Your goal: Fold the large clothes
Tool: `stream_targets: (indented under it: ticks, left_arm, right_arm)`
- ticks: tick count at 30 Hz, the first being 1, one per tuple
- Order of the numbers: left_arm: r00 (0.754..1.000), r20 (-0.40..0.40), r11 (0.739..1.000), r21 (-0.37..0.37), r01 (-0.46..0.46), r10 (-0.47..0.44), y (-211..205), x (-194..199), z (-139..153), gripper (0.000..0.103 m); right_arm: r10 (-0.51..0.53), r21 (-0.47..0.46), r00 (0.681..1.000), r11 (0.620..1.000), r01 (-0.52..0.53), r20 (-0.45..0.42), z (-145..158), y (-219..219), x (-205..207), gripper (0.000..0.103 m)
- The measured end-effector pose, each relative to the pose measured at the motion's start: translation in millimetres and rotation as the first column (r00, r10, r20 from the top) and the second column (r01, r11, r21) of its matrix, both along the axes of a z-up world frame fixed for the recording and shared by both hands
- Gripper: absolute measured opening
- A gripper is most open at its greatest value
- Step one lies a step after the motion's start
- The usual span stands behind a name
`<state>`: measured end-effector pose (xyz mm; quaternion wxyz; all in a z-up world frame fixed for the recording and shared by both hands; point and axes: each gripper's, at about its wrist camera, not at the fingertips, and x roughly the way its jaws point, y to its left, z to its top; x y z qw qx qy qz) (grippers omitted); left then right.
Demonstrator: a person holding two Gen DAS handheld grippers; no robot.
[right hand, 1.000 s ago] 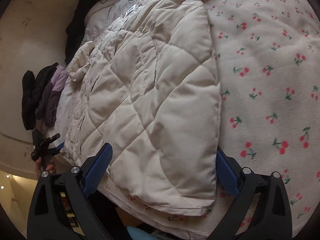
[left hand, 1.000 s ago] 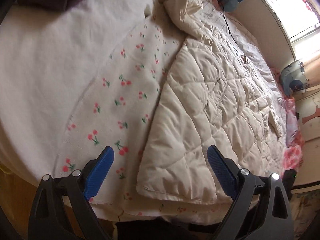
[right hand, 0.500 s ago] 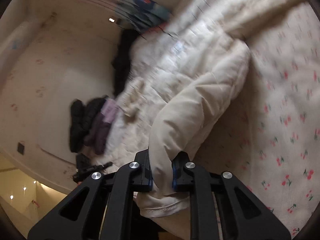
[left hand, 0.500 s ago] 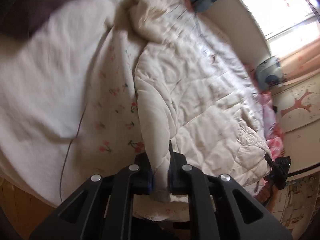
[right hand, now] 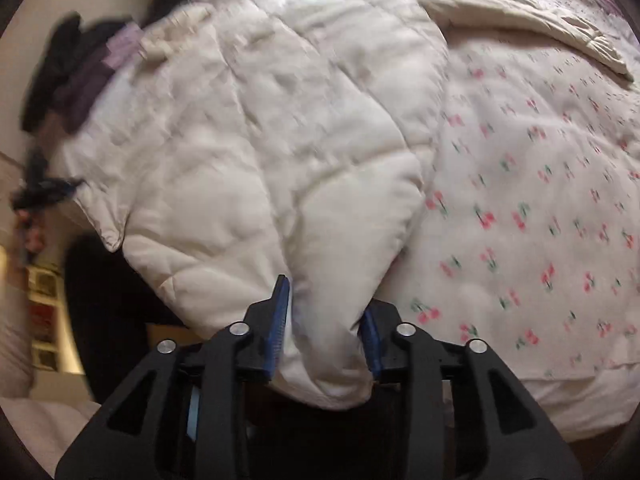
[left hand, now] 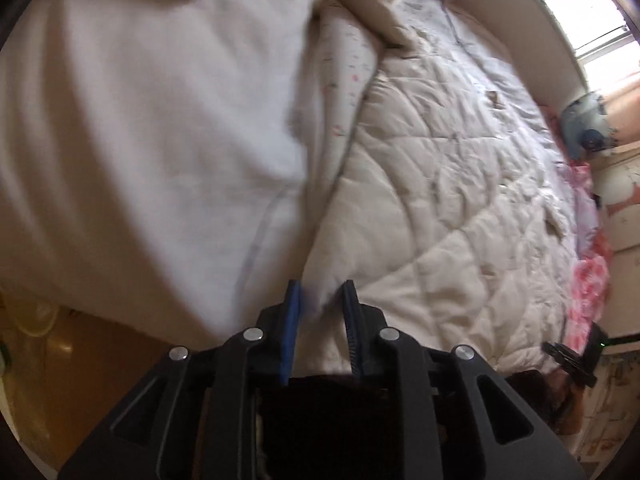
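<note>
A large cream quilted coat [left hand: 452,200] lies spread over the bed. My left gripper [left hand: 320,300] is shut on its near hem corner, with cloth bunched between the blue pads. In the right wrist view the same coat [right hand: 280,128] fills the left and middle. My right gripper [right hand: 326,304] is shut on a thick fold of its hem, the blue pads held apart by the padding. The left gripper shows small and blurred at the far left of the right wrist view [right hand: 40,188]. The right gripper shows at the lower right of the left wrist view [left hand: 576,360].
A cherry-print bedsheet [right hand: 540,200] covers the bed under the coat. A plain white cover [left hand: 152,128] lies left of the coat. Dark and purple clothes [right hand: 80,76] are piled at the far end. A window [left hand: 600,8] and a wooden floor [left hand: 60,360] border the bed.
Both grippers went from wide open around the hem to shut on it. The coat's near edge has been lifted and pulled, and both views have swung and blurred.
</note>
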<state>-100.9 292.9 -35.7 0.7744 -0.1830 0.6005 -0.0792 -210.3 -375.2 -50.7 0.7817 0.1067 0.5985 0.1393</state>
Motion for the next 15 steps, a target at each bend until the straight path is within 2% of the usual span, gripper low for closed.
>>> stream_targets:
  ticks: [1,3,5,7,8,10,11,13,14,15]
  left_arm:
    - [1.0,0.017,0.999,0.035,-0.009,0.008,5,-3,7,0.022]
    - [0.998,0.054,1.0,0.024,-0.016,0.015,16,-6,24,0.023]
    - [0.995,0.1,0.999,0.041,-0.004,0.0,21,-6,44,0.028]
    - [0.993,0.12,0.999,0.051,0.008,-0.014,21,-5,49,0.048]
    - [0.994,0.109,0.999,0.034,0.02,-0.023,20,-4,43,0.049]
    - [0.998,0.055,0.999,-0.008,0.035,-0.034,12,5,16,0.049]
    - [0.999,0.034,0.999,-0.019,0.035,-0.034,6,7,4,0.049]
    - [0.999,0.044,0.992,-0.122,0.018,-0.012,3,13,-11,0.049]
    - [0.999,0.042,0.984,-0.178,-0.015,0.023,6,19,-16,0.049]
    - [0.998,0.04,0.98,-0.194,-0.039,0.048,6,23,-19,0.049]
  right_arm:
    - [-0.017,0.017,1.0,1.0,0.017,0.014,8,-6,-1,0.036]
    - [-0.045,0.023,0.997,0.999,0.043,0.062,26,-17,-4,0.042]
    - [-0.079,0.011,0.989,0.997,0.078,0.122,50,-21,-1,0.049]
    - [-0.074,0.061,0.979,0.996,0.064,0.191,72,-5,-1,0.053]
    - [-0.037,0.058,0.972,0.998,0.024,0.232,81,17,2,0.06]
    - [0.107,0.007,0.944,0.993,-0.115,0.312,92,79,8,0.069]
    - [0.2,0.011,0.923,0.977,-0.215,0.329,93,118,12,0.071]
    - [0.346,-0.002,0.875,0.93,-0.367,0.34,91,187,22,0.073]
    - [0.401,-0.028,0.852,0.909,-0.416,0.338,88,222,28,0.073]
    - [0.454,-0.048,0.827,0.884,-0.465,0.331,81,255,34,0.074]
